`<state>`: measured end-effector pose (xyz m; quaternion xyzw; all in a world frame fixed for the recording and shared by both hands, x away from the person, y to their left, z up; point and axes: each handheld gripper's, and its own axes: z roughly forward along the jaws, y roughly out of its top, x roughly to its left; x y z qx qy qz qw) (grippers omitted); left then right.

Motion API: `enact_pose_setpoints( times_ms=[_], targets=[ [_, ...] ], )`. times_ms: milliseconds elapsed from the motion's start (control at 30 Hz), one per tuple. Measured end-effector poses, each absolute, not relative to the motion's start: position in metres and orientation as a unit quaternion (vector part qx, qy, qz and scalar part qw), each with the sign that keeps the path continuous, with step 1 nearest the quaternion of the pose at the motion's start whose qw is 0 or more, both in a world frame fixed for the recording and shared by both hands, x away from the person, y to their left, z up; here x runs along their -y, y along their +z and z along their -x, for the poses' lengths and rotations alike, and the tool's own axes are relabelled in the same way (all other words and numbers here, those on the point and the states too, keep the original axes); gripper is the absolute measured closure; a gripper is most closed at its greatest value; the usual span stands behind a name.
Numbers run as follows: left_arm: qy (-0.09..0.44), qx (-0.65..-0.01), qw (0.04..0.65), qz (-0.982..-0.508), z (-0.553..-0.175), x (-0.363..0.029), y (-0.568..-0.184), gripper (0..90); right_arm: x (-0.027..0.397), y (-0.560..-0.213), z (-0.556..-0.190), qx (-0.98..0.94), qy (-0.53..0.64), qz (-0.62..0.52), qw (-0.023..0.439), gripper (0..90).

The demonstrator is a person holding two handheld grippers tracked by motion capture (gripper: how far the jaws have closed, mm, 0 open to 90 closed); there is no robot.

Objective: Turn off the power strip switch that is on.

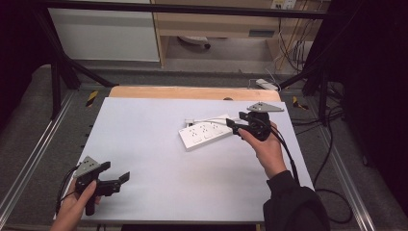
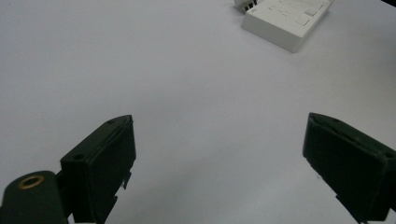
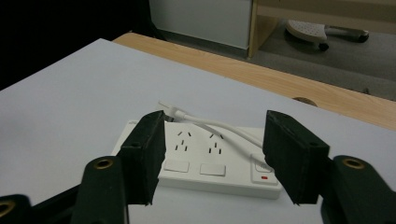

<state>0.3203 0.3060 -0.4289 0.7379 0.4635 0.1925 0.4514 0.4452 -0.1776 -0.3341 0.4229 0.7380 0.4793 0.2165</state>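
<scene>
Jaws of right gripper (image 3: 212, 156) apart, straddling power strip (image 3: 205, 161) without pressing; left gripper (image 2: 219, 163) released, strip well away.

White power strip (image 3: 210, 158): smooth, slightly glossy plastic, ahead of the matt black plastic right gripper (image 3: 215, 156), on a matt white table (image 1: 144, 144) edged in wood.

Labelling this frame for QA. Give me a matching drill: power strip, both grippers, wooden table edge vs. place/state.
Things:
1. power strip
2. left gripper
3. right gripper
4. wooden edge

Places or states:
A. bare strip along the far side of the white sheet
B. jaws wide open over bare white surface, near corner
C. white, lying flat, its cable draped across its top
D. jaws set either side of the strip's end, not yet pressing

Pairs: 1-C, 2-B, 3-D, 4-A
</scene>
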Motion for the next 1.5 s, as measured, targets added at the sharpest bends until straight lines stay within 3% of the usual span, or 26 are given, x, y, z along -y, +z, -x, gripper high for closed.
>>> enact_pose_setpoints(
  times_ms=[267, 833, 1500],
  targets=[
    [0.195, -0.460, 0.447, -0.742, -0.320, -0.305, -0.429, 9.5, 0.174, -0.338, -0.450, -0.731, 0.487, -0.420, 0.229, 60.6],
    [0.197, -0.453, 0.441, -0.749, -0.320, -0.302, -0.430, 9.4, 0.163, -0.353, -0.456, -0.743, 0.477, -0.400, 0.245, 87.1],
    [0.195, -0.450, 0.437, -0.754, -0.320, -0.302, -0.431, 9.4, 0.150, -0.372, -0.467, -0.750, 0.466, -0.405, 0.238, 90.0]
  ],
)
